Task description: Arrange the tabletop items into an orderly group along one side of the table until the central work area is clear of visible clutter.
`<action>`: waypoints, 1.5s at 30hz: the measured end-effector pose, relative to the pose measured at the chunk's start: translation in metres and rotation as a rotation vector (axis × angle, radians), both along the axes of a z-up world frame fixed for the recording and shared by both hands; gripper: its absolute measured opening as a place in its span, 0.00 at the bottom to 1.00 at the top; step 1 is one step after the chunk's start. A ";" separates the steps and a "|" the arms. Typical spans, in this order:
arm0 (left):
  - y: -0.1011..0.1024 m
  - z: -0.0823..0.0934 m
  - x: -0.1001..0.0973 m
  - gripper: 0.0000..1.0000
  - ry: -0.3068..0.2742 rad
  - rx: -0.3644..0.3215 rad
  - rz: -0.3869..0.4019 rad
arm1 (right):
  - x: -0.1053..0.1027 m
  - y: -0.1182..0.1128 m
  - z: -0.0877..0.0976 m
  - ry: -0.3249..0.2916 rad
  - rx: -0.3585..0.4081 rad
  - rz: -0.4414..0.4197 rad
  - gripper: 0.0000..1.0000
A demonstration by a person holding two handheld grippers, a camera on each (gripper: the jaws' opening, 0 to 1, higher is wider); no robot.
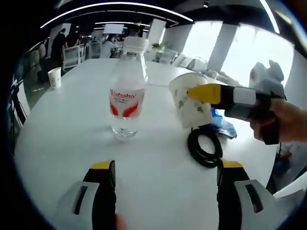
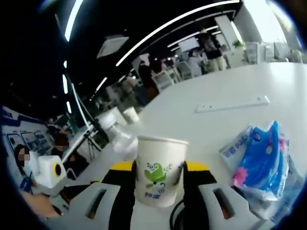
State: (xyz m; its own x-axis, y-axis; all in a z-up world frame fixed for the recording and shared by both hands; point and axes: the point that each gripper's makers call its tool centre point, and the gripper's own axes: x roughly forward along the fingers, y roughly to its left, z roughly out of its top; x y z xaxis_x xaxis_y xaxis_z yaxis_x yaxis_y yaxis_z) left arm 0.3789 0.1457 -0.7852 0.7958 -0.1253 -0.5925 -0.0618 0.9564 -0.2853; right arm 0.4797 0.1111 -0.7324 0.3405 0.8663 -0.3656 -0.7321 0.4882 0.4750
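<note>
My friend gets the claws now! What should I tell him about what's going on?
Right claw: shut on the paper cup, lifted off the white table.
Left claw: open, holding nothing, pointing at the water bottle.
The bottle stands mid-table; a black cable coil and a blue tissue pack lie nearby. Another paper cup sits at the far edge.
Done: one cup picked up.
Left: set it at one side, then move the rest there.
</note>
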 end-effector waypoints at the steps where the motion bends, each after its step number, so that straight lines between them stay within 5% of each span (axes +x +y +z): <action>1: -0.001 0.001 0.001 0.84 -0.002 -0.002 -0.001 | -0.001 0.000 0.001 -0.001 0.004 0.000 0.36; 16: -0.018 0.018 0.020 0.83 -0.057 -0.020 -0.023 | -0.017 -0.004 0.019 -0.013 0.096 0.022 0.36; 45: -0.039 0.048 0.035 0.73 -0.141 0.012 -0.112 | -0.038 -0.004 0.028 -0.015 0.110 0.088 0.36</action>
State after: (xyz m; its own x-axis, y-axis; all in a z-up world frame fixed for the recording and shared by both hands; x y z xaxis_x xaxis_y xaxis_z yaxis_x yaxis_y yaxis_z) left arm 0.4139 0.1069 -0.7375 0.8526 -0.2116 -0.4778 0.0852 0.9584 -0.2724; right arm 0.4416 0.1072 -0.7043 0.2660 0.9277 -0.2619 -0.7772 0.3671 0.5112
